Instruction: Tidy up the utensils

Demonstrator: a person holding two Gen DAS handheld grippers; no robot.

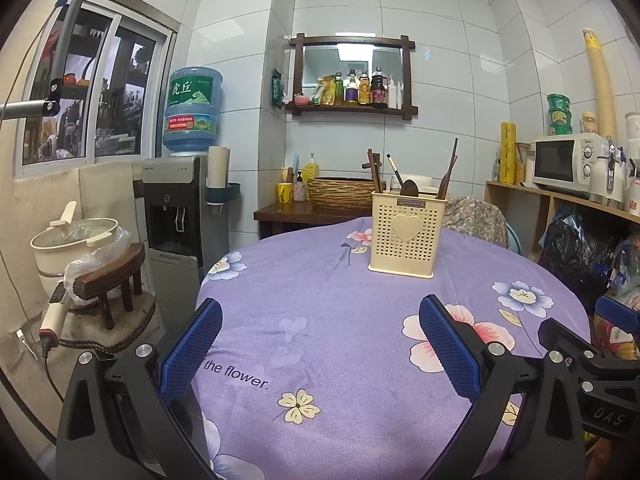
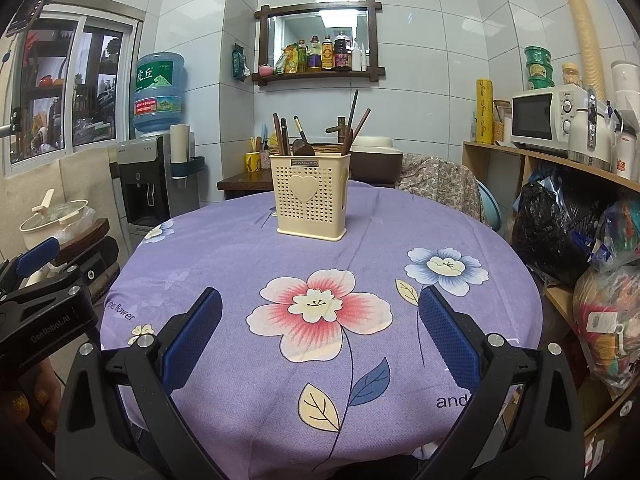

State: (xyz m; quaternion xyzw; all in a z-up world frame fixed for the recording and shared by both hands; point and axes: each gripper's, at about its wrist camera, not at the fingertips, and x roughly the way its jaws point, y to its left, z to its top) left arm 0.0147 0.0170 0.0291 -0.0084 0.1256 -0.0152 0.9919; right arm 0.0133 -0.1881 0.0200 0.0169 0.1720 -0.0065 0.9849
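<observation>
A cream perforated utensil holder (image 1: 406, 236) with a heart on its front stands upright on the far part of the purple flowered tablecloth (image 1: 320, 320). Dark chopsticks and a dark spoon (image 1: 409, 188) stick out of its top. It also shows in the right wrist view (image 2: 311, 198), with the utensils (image 2: 300, 144) standing in it. My left gripper (image 1: 320, 320) is open and empty, low over the near part of the table. My right gripper (image 2: 320, 316) is open and empty, over the near edge, above the pink flower print. Both are well short of the holder.
A water dispenser (image 1: 176, 204) and a pot on a wooden stool (image 1: 76, 240) stand left of the table. A shelf with a microwave (image 2: 548, 114) and bags (image 2: 560, 232) is on the right. A chair with patterned cloth (image 2: 440, 184) is behind the table.
</observation>
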